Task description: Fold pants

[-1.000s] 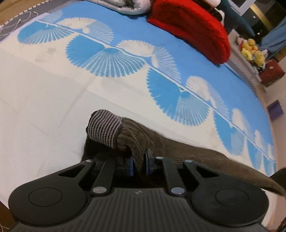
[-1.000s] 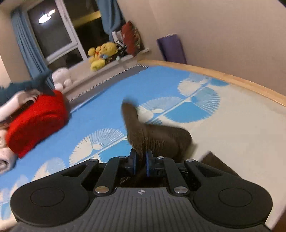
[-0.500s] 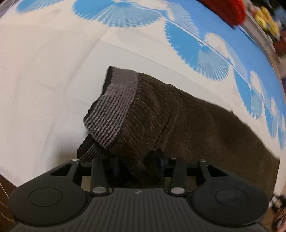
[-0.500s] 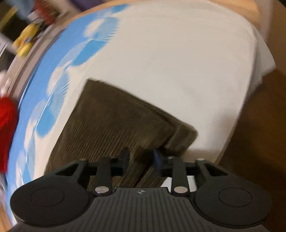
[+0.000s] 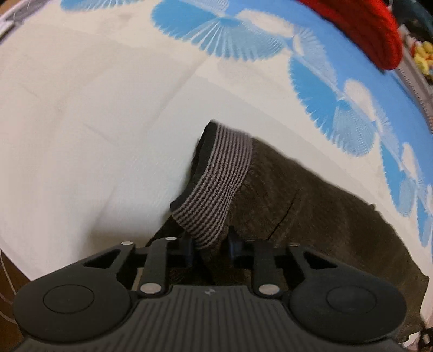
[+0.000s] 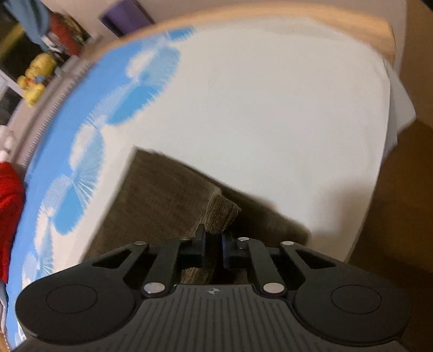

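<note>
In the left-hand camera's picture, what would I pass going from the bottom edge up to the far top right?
left gripper → striped waistband of the brown pants → white bedsheet → blue fan-print band → red cushion → yellow plush toys.

You have one pair of brown pants (image 5: 311,205) on the bed (image 5: 94,121), and it shows one striped cuff (image 5: 216,186). You hold two tongs, one in each hand: the left tongs (image 5: 210,249) and the right tongs (image 6: 213,243). There is one bedsheet (image 6: 270,108) with blue fan shapes; at least four fans are clear in the left view. You can count one red cushion (image 5: 362,29), one yellow plush toy (image 6: 36,77) and one purple roll (image 6: 127,16).
</note>
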